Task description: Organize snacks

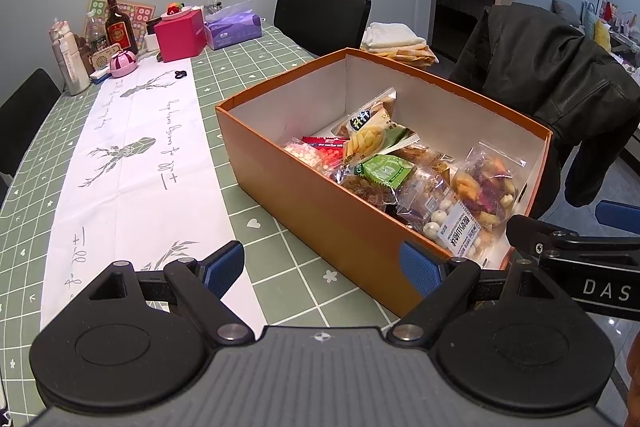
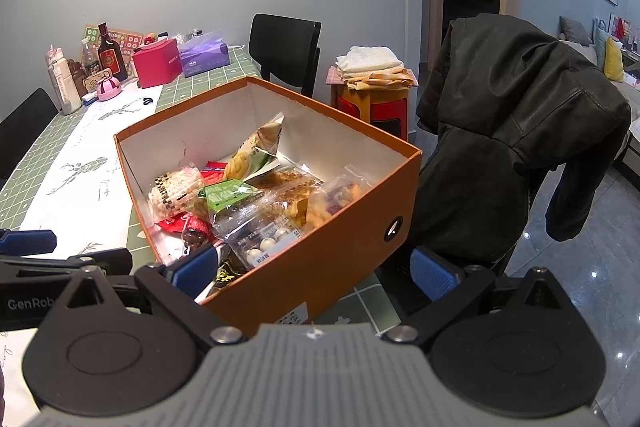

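An orange box (image 1: 320, 211) with white inner walls stands on the table and holds several snack packets. Among them are a yellow crisp bag (image 1: 366, 135), a green packet (image 1: 386, 169), a clear pack of white balls (image 1: 448, 223) and a dried fruit bag (image 1: 488, 183). My left gripper (image 1: 322, 269) is open and holds nothing, in front of the box's long side. My right gripper (image 2: 314, 269) is open around the box's near corner (image 2: 280, 291), one pad over the snacks and one outside the end wall. It holds nothing.
A green checked cloth (image 1: 280, 75) and a white runner (image 1: 140, 163) cover the table. A bottle (image 1: 118, 27), a pink box (image 1: 182, 35) and a tissue pack (image 1: 234, 29) stand at the far end. A dark jacket (image 2: 520, 131) hangs on a chair right of the box. A stool with folded towels (image 2: 372, 67) stands behind.
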`<state>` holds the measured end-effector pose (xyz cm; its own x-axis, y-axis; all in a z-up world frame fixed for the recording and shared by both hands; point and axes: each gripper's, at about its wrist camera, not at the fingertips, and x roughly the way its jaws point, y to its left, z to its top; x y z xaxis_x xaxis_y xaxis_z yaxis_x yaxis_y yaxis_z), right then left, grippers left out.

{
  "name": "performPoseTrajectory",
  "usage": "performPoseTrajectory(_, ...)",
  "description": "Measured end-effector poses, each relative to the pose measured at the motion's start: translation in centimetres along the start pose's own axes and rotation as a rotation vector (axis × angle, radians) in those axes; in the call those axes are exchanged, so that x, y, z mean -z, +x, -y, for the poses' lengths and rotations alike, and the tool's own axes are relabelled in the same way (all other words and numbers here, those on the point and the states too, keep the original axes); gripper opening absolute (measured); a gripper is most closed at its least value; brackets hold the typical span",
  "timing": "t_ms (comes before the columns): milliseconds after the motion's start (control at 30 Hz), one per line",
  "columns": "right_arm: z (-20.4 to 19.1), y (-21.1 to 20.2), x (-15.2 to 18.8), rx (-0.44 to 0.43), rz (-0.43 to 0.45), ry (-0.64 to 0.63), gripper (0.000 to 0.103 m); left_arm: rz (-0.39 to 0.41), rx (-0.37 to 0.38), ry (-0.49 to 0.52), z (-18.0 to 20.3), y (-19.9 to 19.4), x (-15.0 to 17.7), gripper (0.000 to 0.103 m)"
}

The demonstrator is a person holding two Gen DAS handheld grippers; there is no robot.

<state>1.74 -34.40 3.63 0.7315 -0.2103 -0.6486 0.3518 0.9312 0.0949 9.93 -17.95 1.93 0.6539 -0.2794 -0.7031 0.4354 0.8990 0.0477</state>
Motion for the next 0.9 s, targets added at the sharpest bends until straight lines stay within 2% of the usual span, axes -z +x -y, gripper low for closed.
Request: performPoseTrajectory(900, -0.18, -0.13, 0.24, 0.004, 0.0, 0.0, 0.1, 0.017, -0.009, 0.006, -0.21, -0.51, 0.31, 0.102)
